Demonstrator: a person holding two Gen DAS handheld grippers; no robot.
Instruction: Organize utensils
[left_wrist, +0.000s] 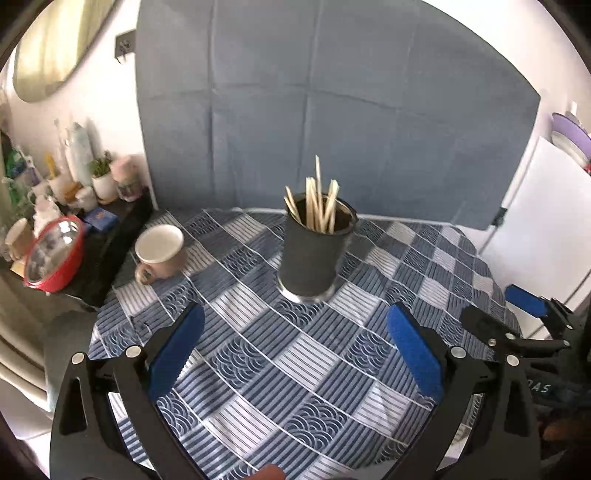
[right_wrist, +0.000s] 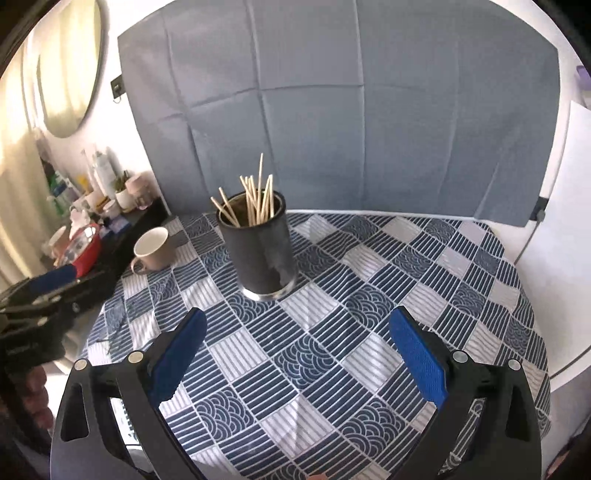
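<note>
A beige mug (left_wrist: 159, 249) stands on the checked blue cloth (left_wrist: 280, 354) of the surface, at about nine o'clock. Beyond it at ten o'clock, a dark side shelf (left_wrist: 110, 243) carries a red-rimmed bowl (left_wrist: 53, 254), bottles and a small potted plant (left_wrist: 102, 177). A grey-blue backdrop (left_wrist: 332, 110) hangs at twelve.
</note>
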